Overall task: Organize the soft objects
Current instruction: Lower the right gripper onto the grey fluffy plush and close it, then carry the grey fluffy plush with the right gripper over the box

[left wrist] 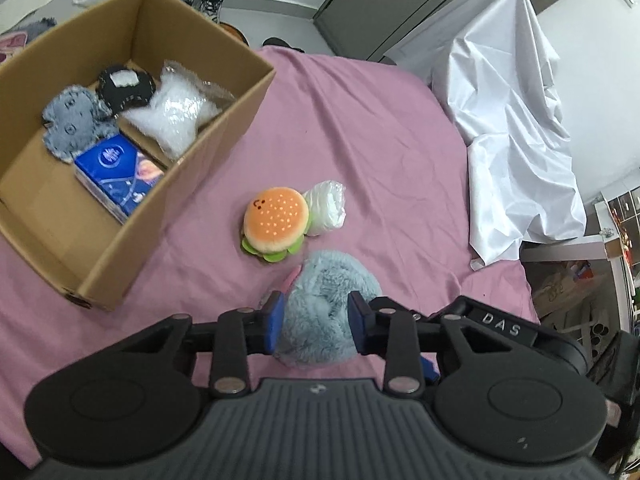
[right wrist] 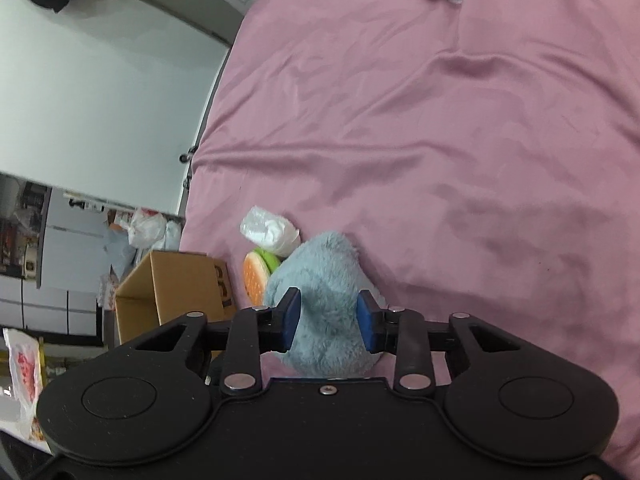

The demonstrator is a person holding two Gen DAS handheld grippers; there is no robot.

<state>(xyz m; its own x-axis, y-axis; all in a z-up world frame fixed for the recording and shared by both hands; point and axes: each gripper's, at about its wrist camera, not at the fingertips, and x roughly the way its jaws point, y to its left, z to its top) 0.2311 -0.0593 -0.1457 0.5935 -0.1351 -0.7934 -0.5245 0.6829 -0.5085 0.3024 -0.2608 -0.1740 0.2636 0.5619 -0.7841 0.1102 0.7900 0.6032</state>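
A fluffy light-blue plush (left wrist: 324,304) lies on the pink sheet (left wrist: 360,128). My left gripper (left wrist: 316,320) is shut on one side of it, blue pads pressing into the fur. My right gripper (right wrist: 328,320) is shut on the same plush (right wrist: 320,292) from another side. A burger plush (left wrist: 276,222) and a white plastic-wrapped bundle (left wrist: 326,208) lie just beyond; they also show in the right wrist view as the burger (right wrist: 256,278) and the bundle (right wrist: 268,232). An open cardboard box (left wrist: 224,128) stands at the left.
The box holds a grey plush (left wrist: 72,124), a black plush (left wrist: 126,88), a white bag (left wrist: 172,116) and a blue pack (left wrist: 120,174). A white sheet (left wrist: 516,120) drapes something at the right. The bed's left edge (right wrist: 200,140) drops to the floor.
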